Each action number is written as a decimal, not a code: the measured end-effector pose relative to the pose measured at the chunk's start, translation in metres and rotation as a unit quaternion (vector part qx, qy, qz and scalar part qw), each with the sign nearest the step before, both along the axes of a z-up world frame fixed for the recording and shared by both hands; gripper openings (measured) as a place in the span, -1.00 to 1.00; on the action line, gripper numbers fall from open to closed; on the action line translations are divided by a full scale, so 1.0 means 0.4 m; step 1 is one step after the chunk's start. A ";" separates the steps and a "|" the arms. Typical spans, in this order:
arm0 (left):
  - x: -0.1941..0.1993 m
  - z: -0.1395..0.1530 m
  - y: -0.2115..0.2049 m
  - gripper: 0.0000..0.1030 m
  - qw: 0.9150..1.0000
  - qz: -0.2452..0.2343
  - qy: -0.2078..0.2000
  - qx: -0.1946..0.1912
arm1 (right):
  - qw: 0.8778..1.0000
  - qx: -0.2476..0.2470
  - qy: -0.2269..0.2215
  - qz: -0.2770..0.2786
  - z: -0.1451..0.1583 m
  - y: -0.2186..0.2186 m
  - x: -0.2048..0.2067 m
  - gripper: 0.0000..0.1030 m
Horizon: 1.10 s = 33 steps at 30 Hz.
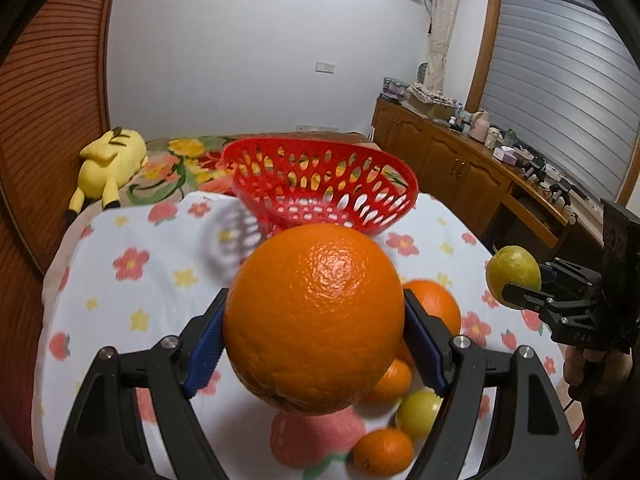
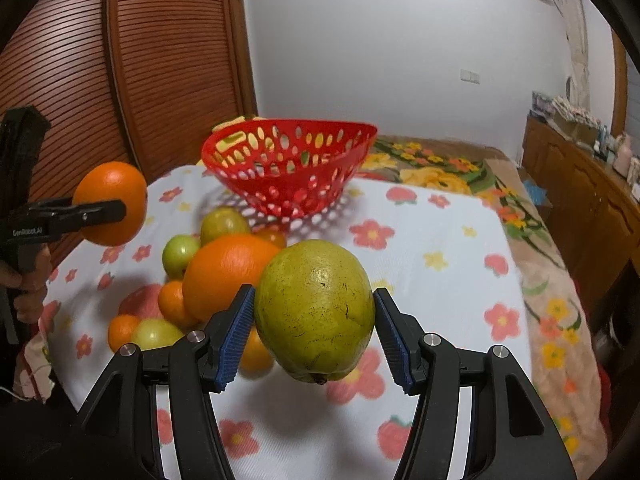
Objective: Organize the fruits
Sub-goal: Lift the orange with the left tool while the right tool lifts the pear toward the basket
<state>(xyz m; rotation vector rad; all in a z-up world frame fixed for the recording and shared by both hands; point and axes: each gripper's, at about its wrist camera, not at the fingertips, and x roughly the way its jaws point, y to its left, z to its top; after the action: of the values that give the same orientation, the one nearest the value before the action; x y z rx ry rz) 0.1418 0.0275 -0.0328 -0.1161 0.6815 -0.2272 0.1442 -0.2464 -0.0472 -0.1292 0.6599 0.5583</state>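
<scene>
My left gripper [image 1: 314, 332] is shut on a large orange [image 1: 314, 316] and holds it above the table, short of the red perforated basket [image 1: 320, 184]. It also shows in the right wrist view [image 2: 108, 204] at the left. My right gripper [image 2: 314, 320] is shut on a yellow-green pear [image 2: 316, 308], held above the cloth; it shows at the right of the left wrist view [image 1: 514, 280]. The basket [image 2: 288, 160] stands at the table's far side and looks empty. A pile of fruit [image 2: 208, 276] with oranges and green fruits lies on the cloth.
The table wears a white flowered cloth [image 2: 440, 248]. A yellow plush toy [image 1: 108, 164] lies on the bed behind. A slatted wooden door [image 2: 120, 80] is at the left, a wooden cabinet [image 1: 460, 160] with clutter at the right.
</scene>
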 end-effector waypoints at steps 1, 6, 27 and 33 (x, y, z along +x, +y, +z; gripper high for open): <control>0.012 0.006 -0.003 0.54 1.000 -0.002 -0.001 0.001 | 1.000 0.000 -0.001 0.001 0.007 0.001 0.006 0.18; 0.071 0.033 -0.020 0.54 1.000 -0.011 -0.007 0.007 | 1.000 -0.001 -0.010 0.011 0.042 0.011 0.039 0.18; 0.310 0.028 -0.089 0.54 0.998 -0.032 0.034 0.043 | 0.999 0.000 -0.012 0.048 0.100 0.075 0.260 0.18; 0.340 0.010 -0.106 0.55 0.997 -0.040 0.045 0.056 | 0.998 -0.002 -0.006 0.066 0.093 0.105 0.310 0.18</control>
<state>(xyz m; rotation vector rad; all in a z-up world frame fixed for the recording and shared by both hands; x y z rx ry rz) 0.2779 -0.0150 -0.0289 0.0093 0.7887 -0.2618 0.2681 -0.2043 -0.0102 -0.1812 0.6430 0.6834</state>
